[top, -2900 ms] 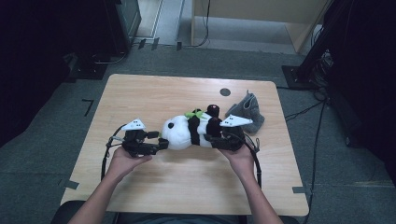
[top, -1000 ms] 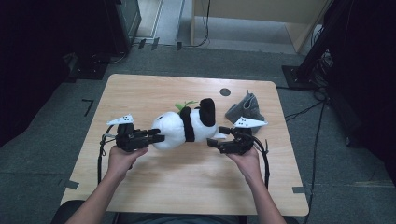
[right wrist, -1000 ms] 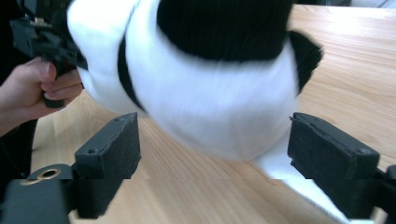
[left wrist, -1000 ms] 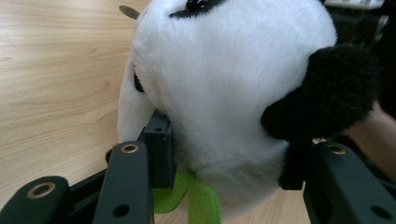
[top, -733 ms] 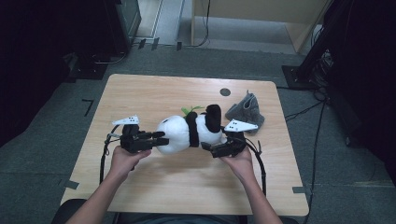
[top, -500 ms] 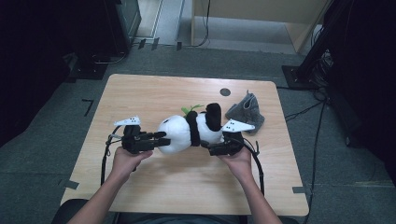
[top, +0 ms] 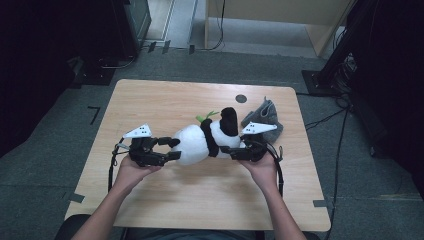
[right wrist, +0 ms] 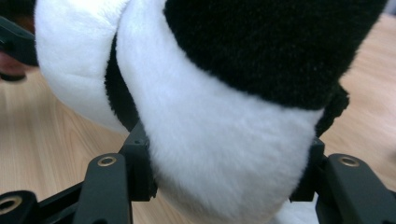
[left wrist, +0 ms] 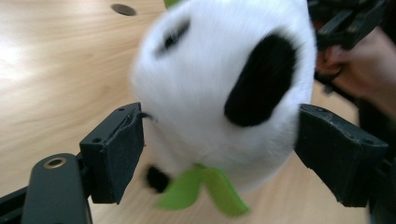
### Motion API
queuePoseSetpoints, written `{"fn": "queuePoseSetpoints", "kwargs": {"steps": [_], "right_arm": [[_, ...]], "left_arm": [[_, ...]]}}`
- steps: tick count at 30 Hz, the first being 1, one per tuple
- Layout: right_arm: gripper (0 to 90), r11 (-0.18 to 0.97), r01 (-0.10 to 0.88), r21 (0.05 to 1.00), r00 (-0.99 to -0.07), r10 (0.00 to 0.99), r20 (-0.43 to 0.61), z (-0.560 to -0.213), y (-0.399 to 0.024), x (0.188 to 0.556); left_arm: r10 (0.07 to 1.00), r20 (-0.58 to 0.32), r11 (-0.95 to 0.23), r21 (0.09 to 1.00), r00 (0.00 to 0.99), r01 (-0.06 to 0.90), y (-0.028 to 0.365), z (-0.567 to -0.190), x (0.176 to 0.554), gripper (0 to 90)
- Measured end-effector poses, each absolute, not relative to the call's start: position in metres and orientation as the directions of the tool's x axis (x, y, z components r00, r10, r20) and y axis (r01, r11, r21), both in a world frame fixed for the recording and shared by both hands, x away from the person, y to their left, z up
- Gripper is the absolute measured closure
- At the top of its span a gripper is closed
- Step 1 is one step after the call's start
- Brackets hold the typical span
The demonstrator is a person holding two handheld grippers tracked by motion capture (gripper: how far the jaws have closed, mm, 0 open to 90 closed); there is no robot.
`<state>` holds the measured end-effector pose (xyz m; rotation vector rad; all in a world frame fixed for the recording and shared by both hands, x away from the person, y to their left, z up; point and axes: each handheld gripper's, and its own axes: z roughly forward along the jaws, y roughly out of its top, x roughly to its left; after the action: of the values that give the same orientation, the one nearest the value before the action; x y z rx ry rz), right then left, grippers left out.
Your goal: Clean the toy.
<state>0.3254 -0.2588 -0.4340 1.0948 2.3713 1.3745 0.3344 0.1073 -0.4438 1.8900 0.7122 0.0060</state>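
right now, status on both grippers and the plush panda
Left gripper jaws just opened, straddling black-and-white plush panda head. Right gripper closing, pads pressing its body. Grey fabric piece behind, clear.

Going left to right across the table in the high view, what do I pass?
left gripper → panda plush → right gripper → grey cloth item
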Motion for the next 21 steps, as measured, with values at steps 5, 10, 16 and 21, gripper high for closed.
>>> {"fn": "queuePoseSetpoints", "kwargs": {"steps": [5, 10, 16, 21], "right_arm": [[42.7, 0.347, 0.514, 0.785, -0.718, 0.674, 0.172, -0.430, -0.268, 0.327], [42.3, 0.362, 0.528, 0.768, -0.731, 0.654, 0.194, -0.429, -0.264, 0.328], [42.4, 0.401, 0.535, 0.743, -0.745, 0.638, 0.193, -0.427, -0.252, 0.327], [42.5, 0.355, 0.601, 0.716, -0.706, 0.657, 0.267, -0.425, -0.256, 0.327]], "left_arm": [[0.429, -0.345, -0.258, 0.839, 0.835, 0.479, 0.108, -0.442, 0.335, 17.9], [0.416, -0.275, -0.354, 0.829, 0.867, 0.433, 0.090, -0.446, 0.330, 17.9], [0.400, -0.240, -0.409, 0.817, 0.885, 0.406, 0.078, -0.450, 0.327, 15.0], [0.393, -0.239, -0.401, 0.825, 0.888, 0.400, 0.081, -0.449, 0.326, 15.1]]}}
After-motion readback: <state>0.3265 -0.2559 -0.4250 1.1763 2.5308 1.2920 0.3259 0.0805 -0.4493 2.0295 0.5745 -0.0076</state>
